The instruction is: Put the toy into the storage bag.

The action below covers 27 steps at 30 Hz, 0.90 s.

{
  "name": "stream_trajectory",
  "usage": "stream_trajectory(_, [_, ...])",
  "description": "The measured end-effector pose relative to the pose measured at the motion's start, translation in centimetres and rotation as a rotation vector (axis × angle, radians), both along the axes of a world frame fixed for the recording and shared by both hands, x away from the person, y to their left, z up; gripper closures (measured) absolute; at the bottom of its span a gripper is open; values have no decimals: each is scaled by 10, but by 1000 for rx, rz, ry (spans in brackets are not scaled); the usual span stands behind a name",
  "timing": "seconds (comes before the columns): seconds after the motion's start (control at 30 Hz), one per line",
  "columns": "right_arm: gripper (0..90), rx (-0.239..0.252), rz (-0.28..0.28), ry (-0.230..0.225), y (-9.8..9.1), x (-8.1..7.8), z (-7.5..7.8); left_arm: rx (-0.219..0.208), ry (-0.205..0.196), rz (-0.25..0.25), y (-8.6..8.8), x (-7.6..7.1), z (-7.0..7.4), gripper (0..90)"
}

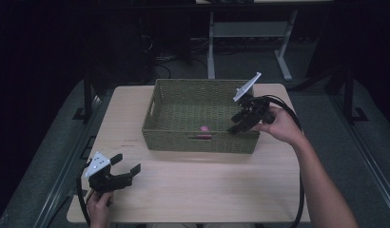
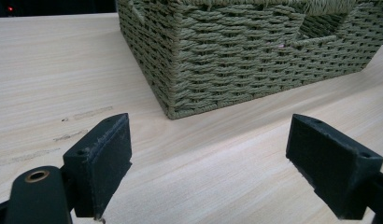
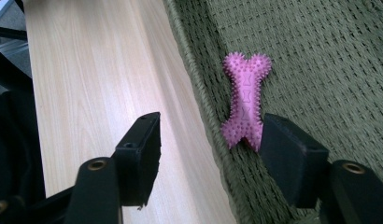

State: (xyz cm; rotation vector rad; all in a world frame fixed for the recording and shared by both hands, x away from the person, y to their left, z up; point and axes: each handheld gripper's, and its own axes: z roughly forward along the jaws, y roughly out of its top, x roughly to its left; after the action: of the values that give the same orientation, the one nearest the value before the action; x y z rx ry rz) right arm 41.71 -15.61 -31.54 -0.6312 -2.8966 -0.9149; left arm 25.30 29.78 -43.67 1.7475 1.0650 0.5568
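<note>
A green woven basket (image 1: 160,124) stands on the far half of the wooden table (image 1: 193,185). Inside it, against the near wall, lies a pink spiky bone-shaped toy (image 3: 245,100) (image 1: 204,128). My right gripper (image 1: 237,126) hangs over the basket's near right rim, open, with one jaw over the table and the other over the basket floor beside the toy. My left gripper (image 1: 129,164) rests low at the table's near left, open and empty, facing the basket's corner (image 2: 173,109).
The basket's near wall has a handle cut-out (image 2: 322,23). Bare tabletop (image 2: 49,70) stretches between the left gripper and the basket. Beyond the table are a desk frame (image 1: 211,52) and a dark floor.
</note>
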Motion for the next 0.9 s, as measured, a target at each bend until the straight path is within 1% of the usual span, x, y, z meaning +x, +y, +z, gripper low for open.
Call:
stream_trajectory(0.03, [355, -1, -2, 0, -2, -3, 0, 1, 0, -1, 0, 0, 0, 138])
stream_trajectory(0.3, [338, 3, -3, -18, -5, -15, -3, 2, -1, 0, -1, 0, 0, 139])
stream_trajectory(0.33, [330, -1, -3, -12, -6, -16, -3, 3, -1, 0, 0, 0, 0, 138])
stream_trajectory(0.37, [317, 5, -5, -23, -7, -19, -4, 3, -1, 0, 0, 0, 0, 138])
stream_trajectory(0.57, [302, 18, 1, -28, -9, -27, -7, 4, -1, 1, 0, 0, 0, 138])
stream_trajectory(0.6, [294, 16, 1, -24, -9, -29, -8, 4, -1, 0, 0, 0, 0, 138])
stream_trajectory(0.63, [292, 23, 3, -35, -9, -32, -9, 4, -1, 0, 0, 0, 0, 138])
stream_trajectory(0.7, [290, 28, 7, -39, -10, -35, -10, 4, -1, 1, 0, 0, 0, 138])
stream_trajectory(0.9, [280, 31, 12, -39, -10, -43, -16, 4, -1, 2, 0, -1, 0, 139])
